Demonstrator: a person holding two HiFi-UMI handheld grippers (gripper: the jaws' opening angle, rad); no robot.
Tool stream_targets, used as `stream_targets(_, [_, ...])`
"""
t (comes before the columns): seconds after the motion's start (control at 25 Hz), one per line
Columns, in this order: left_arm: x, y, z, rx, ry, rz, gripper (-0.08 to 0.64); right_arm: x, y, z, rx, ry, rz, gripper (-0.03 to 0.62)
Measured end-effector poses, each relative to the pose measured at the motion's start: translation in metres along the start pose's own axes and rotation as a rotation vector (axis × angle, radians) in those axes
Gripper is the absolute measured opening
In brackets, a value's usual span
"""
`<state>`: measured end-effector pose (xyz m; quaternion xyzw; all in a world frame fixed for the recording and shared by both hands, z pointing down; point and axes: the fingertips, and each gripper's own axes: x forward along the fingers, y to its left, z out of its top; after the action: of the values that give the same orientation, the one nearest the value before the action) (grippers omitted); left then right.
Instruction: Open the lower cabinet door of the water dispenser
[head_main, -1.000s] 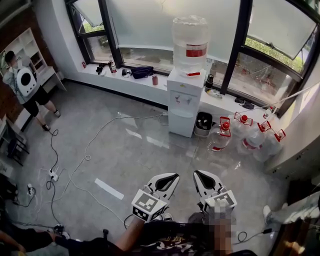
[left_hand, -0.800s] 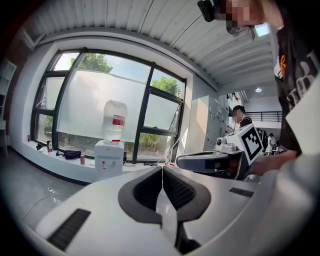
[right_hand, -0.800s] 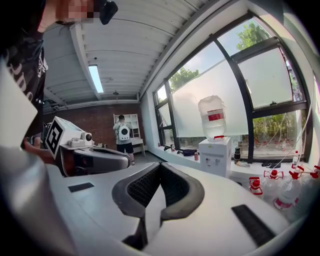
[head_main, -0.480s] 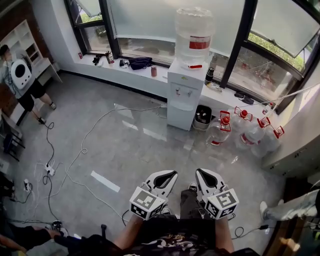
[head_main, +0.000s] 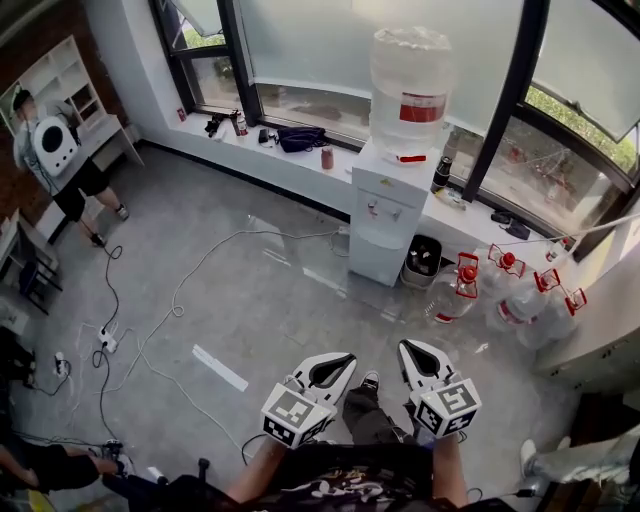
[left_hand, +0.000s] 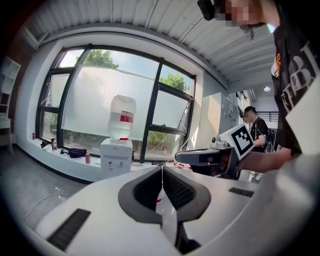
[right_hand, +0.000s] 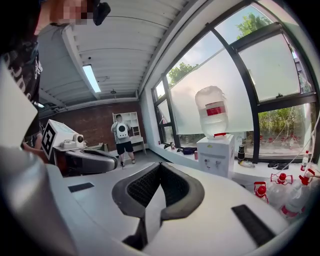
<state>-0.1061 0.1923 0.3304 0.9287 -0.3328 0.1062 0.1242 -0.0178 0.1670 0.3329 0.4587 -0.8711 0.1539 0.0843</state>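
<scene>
The step in hand, as I judge it, is the approach; nothing has been touched on the water dispenser (head_main: 386, 222), which stands white and upright against the window ledge (head_main: 300, 160) with a large bottle (head_main: 411, 92) seated on its top; the lower cabinet door (head_main: 378, 256) is the plain panel below the dispenser's taps, facing into the room, and it looks closed, though any handle or edge on it is too small to make out; the left gripper (head_main: 349, 357) and the right gripper (head_main: 404, 346) are held side by side well apart from the dispenser, with open grey floor (head_main: 300, 310) between them and its front; each gripper's own view shows its jaws brought together with nothing between them; a black bin (head_main: 422, 262) sits just beside the dispenser on its right, with red-capped jugs (head_main: 500, 290) further to that side, and loose cables (head_main: 200, 268) trail over the floor to the dispenser's left; the next move calls for closing the gap to the dispenser's front, lowering one gripper to the height of the door, parting its jaws, and finding the door's free edge or handle to pull on; the bin and jugs leave the dispenser's right side crowded, so a straight approach to its front seems the safer line.
</scene>
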Motion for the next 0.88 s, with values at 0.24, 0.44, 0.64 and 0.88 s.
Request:
stream_targets(0.24, [0.063,0.053,0.037,-0.014,-0.012,0.054,0.020,0.054,-0.066,0.055,-0.028,-0.027,0.036,0.014])
stream_targets(0.44, [0.124,0.077,0.061,0.047,0.002,0.053,0.020,0.086,-0.126,0.059,-0.016,-0.022,0.042,0.014])
stream_targets(0.64, [0.165,0.095,0.061,0.091,0.062,0.063,0.020,0.106,-0.160,0.055,0.019,-0.011,0.048,0.014])
stream_targets(0.88, [0.197,0.109,0.058,0.088,0.095,0.031,0.020,0.118,-0.188,0.042,0.064,0.019,0.025,0.014])
